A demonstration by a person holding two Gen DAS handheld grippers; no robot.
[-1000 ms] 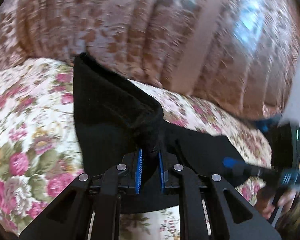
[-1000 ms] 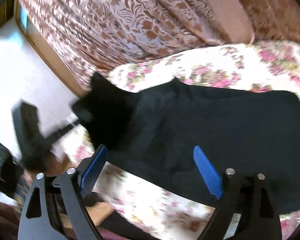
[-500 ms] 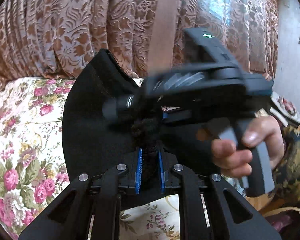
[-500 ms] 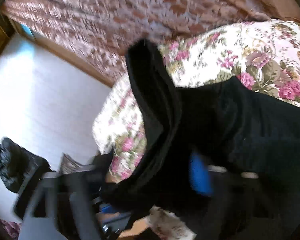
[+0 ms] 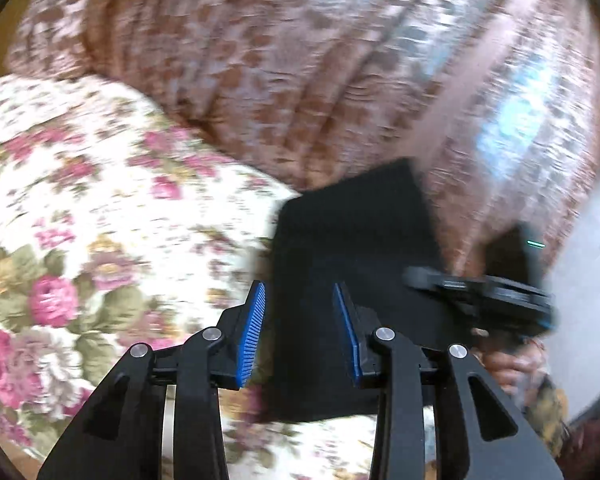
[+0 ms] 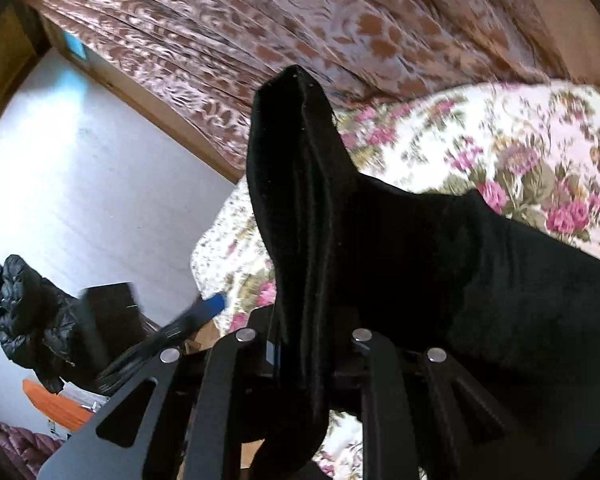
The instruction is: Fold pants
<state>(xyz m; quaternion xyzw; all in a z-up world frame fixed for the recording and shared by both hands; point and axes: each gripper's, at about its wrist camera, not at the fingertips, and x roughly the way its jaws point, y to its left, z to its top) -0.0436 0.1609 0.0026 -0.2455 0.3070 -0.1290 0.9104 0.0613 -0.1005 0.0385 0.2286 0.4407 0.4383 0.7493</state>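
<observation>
The black pants lie on the floral bedspread. My left gripper is open with its blue pads apart, just above the pants' near edge and holding nothing. In the right wrist view my right gripper is shut on a bunched edge of the black pants, which stands up as a tall fold between the fingers. The right gripper also shows blurred at the right of the left wrist view. The left gripper's blue pad shows at the lower left of the right wrist view.
Brown patterned curtains hang behind the bed. A white wall and a person in a black jacket are to the left of the bed edge in the right wrist view. The bedspread stretches to the right.
My left gripper has opened and let go of the pants' bunched edge. My right gripper has closed on that edge. The left view has swung left and is blurred.
</observation>
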